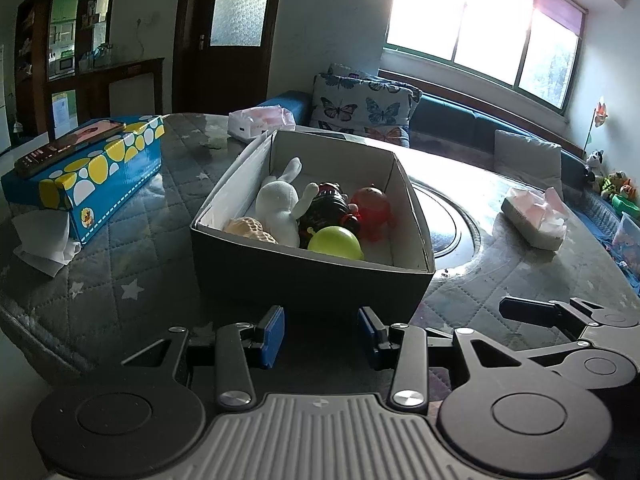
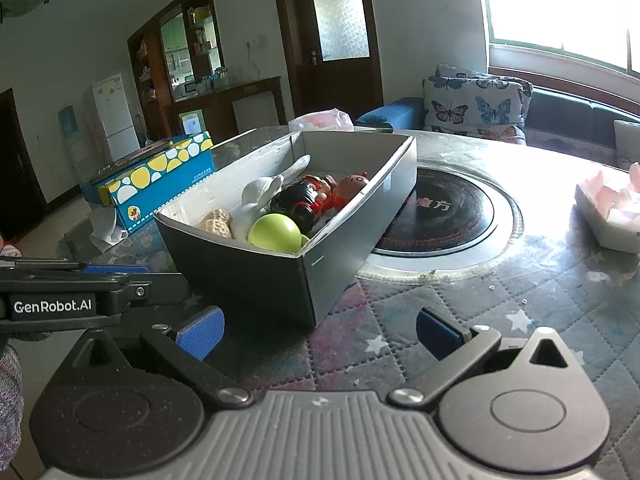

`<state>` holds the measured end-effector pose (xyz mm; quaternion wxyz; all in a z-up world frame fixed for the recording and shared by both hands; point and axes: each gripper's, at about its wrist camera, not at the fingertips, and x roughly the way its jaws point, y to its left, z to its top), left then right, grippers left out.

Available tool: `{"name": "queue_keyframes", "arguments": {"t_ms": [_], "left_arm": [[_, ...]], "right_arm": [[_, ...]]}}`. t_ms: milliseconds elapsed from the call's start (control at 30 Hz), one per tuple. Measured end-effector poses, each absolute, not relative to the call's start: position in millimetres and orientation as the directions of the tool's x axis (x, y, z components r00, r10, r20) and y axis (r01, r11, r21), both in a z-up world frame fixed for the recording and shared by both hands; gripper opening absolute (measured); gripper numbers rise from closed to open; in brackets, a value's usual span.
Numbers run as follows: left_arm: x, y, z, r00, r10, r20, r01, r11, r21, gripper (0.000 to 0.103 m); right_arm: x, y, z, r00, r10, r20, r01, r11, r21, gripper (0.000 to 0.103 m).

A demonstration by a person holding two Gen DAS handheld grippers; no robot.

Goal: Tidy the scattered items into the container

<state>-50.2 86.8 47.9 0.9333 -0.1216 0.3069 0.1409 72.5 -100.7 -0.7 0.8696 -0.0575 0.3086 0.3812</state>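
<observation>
A dark open box (image 1: 304,276) (image 2: 256,276) stands on the quilted table. Inside lie a white plush rabbit (image 1: 278,204) (image 2: 258,196), a green ball (image 1: 335,242) (image 2: 274,233), a black-and-red figure (image 1: 326,208) (image 2: 296,200), a red round doll (image 1: 372,210) (image 2: 348,188) and a beige peanut-shaped toy (image 1: 250,229) (image 2: 216,222). My left gripper (image 1: 322,334) is open and empty just in front of the box. My right gripper (image 2: 320,332) is open and empty before the box's near corner; it also shows at the right of the left wrist view (image 1: 532,310).
A blue dotted carton (image 1: 86,176) (image 2: 154,178) with a remote on top stands left of the box, crumpled tissue (image 1: 44,240) beside it. Tissue packs (image 1: 534,216) (image 2: 610,210) (image 1: 260,120) lie right and behind. A round hotplate (image 2: 444,216) sits right of the box.
</observation>
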Motion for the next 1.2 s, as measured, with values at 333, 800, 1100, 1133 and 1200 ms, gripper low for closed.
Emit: {"name": "queue_keyframes", "arguments": {"t_ms": [333, 800, 1100, 1133, 1200], "left_arm": [[-46.0, 89.8, 42.4, 0.76, 0.201, -0.618, -0.353, 0.926, -0.133, 0.043], [-38.1, 96.5, 40.7, 0.74, 0.221, -0.635, -0.37, 0.922, -0.111, 0.043], [-35.2, 106.2, 40.3, 0.725, 0.265, -0.635, -0.394, 0.917, -0.067, 0.042], [-35.0, 107.0, 40.1, 0.724, 0.266, -0.636, -0.394, 0.917, -0.065, 0.042], [-34.4, 108.7, 39.4, 0.723, 0.266, -0.638, -0.394, 0.917, -0.064, 0.042]], "right_arm": [[72.9, -91.7, -3.8, 0.507, 0.624, -0.594, -0.708, 0.695, 0.125, 0.103], [78.2, -81.2, -6.6, 0.491, 0.62, -0.612, -0.713, 0.69, 0.127, 0.103], [79.2, -68.2, -8.6, 0.479, 0.616, -0.625, -0.722, 0.681, 0.118, 0.103], [79.2, -66.8, -8.6, 0.478, 0.616, -0.626, -0.723, 0.681, 0.117, 0.103], [79.0, -63.7, -8.7, 0.477, 0.615, -0.628, -0.725, 0.679, 0.114, 0.103]]}}
